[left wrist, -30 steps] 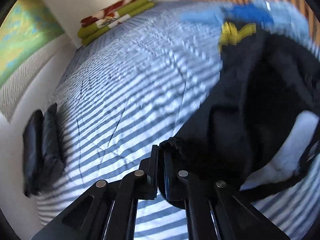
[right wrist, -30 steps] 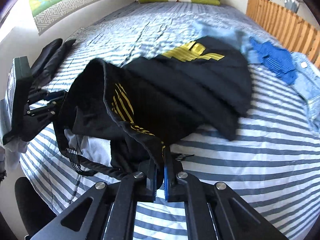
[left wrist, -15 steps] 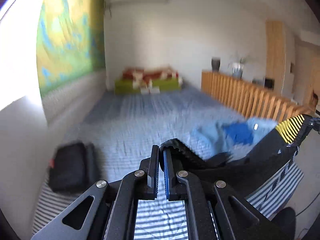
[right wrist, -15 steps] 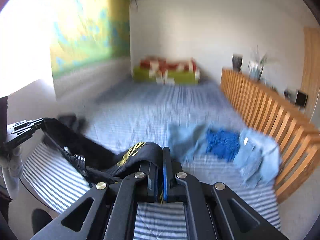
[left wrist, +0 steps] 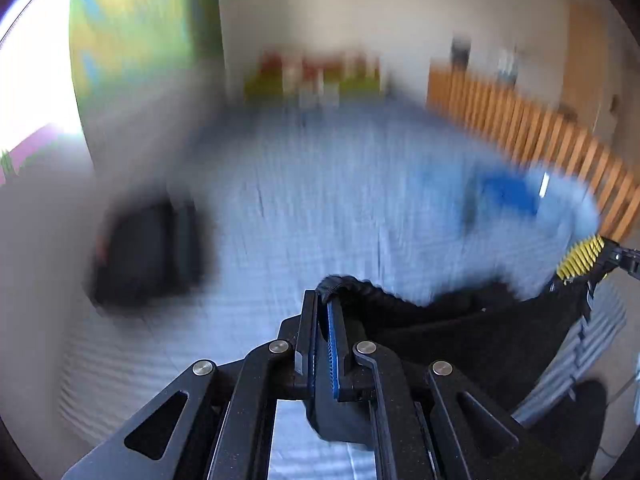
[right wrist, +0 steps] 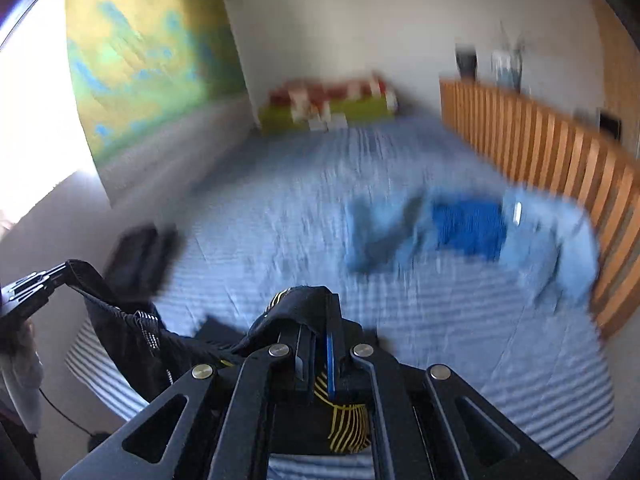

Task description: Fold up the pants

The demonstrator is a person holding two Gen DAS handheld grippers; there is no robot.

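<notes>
Black pants (left wrist: 460,332) hang stretched sideways between both pinching grippers.

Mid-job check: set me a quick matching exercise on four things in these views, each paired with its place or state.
Things:
1. black pants with yellow stripes
2. bright blue knitted garment
3. folded red and green blankets
4. dark folded garment

Places:
A. far end of the striped bed
B. bed's left edge, near the wall
C. amid pale denim clothes, by the wooden slats
D. pinched in both grippers

Pairs: 1-D, 2-C, 3-A, 4-B
</notes>
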